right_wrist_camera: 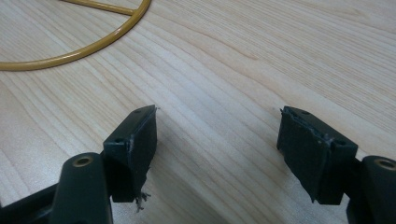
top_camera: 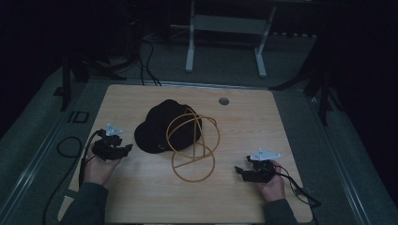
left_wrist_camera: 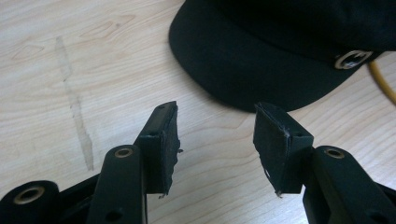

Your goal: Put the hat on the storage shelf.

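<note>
A black cap [top_camera: 162,129] lies on the wooden table [top_camera: 141,201], left of centre, resting against a yellow wire ring frame [top_camera: 195,150]. In the high view my left gripper [top_camera: 126,149] is held just left of the cap's brim. The left gripper view has that gripper [left_wrist_camera: 215,140] open, nothing between its pads, with the cap [left_wrist_camera: 289,46] and its metal ring fitting [left_wrist_camera: 352,58] close ahead. My right gripper [top_camera: 239,171] rests near the table's front right, open and pointing at the wire frame. In the right gripper view, that gripper [right_wrist_camera: 217,140] spans bare wood, with the yellow ring [right_wrist_camera: 93,46] beyond it.
A round cable port [top_camera: 224,101] is set near the table's far edge. Behind the table a white stand [top_camera: 225,28] rests on the dark floor. Black cables [top_camera: 68,145] loop off the table's left side. A pale streak [left_wrist_camera: 77,112] marks the wood.
</note>
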`<action>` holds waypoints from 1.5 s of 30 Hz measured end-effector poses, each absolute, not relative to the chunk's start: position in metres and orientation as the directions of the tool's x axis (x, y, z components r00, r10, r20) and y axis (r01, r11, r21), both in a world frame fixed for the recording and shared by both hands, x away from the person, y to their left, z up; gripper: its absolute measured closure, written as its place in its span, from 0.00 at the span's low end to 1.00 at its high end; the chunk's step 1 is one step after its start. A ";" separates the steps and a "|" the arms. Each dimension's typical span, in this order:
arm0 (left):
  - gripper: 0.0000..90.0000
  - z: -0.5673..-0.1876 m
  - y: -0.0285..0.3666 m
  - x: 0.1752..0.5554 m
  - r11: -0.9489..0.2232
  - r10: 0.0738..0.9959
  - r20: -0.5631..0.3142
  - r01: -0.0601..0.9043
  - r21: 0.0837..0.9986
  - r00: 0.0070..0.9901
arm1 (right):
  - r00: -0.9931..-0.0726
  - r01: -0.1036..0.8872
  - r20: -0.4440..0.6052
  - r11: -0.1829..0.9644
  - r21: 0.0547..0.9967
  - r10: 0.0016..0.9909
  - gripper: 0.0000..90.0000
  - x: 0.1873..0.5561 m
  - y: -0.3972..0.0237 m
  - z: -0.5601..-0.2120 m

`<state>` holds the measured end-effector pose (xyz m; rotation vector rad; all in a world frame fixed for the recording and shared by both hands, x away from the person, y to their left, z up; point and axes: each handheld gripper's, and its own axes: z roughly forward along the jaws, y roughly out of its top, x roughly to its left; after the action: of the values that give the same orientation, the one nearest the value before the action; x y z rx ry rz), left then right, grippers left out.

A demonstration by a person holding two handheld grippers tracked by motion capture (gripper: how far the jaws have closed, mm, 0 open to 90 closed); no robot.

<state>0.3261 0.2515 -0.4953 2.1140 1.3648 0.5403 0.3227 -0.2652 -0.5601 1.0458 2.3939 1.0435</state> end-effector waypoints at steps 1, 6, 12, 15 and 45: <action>0.55 -0.495 0.251 0.326 -0.325 0.916 0.033 0.690 0.647 0.400 | -0.677 0.496 -0.006 0.463 0.734 0.736 0.31 0.323 -0.265 -0.560; 0.57 -0.490 0.248 0.331 -0.360 0.896 0.031 0.683 0.635 0.443 | -0.678 0.496 -0.006 0.464 0.734 0.735 0.31 0.323 -0.265 -0.560; 0.60 -0.482 0.247 0.336 -0.386 0.872 0.019 0.663 0.641 0.489 | -0.678 0.496 -0.006 0.464 0.734 0.735 0.31 0.323 -0.265 -0.560; 0.61 -0.477 0.247 0.340 -0.395 0.862 0.011 0.657 0.642 0.507 | -0.678 0.496 -0.006 0.464 0.734 0.735 0.31 0.323 -0.265 -0.560; 0.55 -0.428 0.233 0.380 -0.466 0.783 -0.001 0.587 0.662 0.622 | -0.680 0.495 -0.005 0.465 0.734 0.733 0.31 0.322 -0.265 -0.560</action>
<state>0.3802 0.2328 -0.4280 2.2147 1.0702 0.4039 0.3223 -0.2649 -0.5601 1.0421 2.3978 1.0447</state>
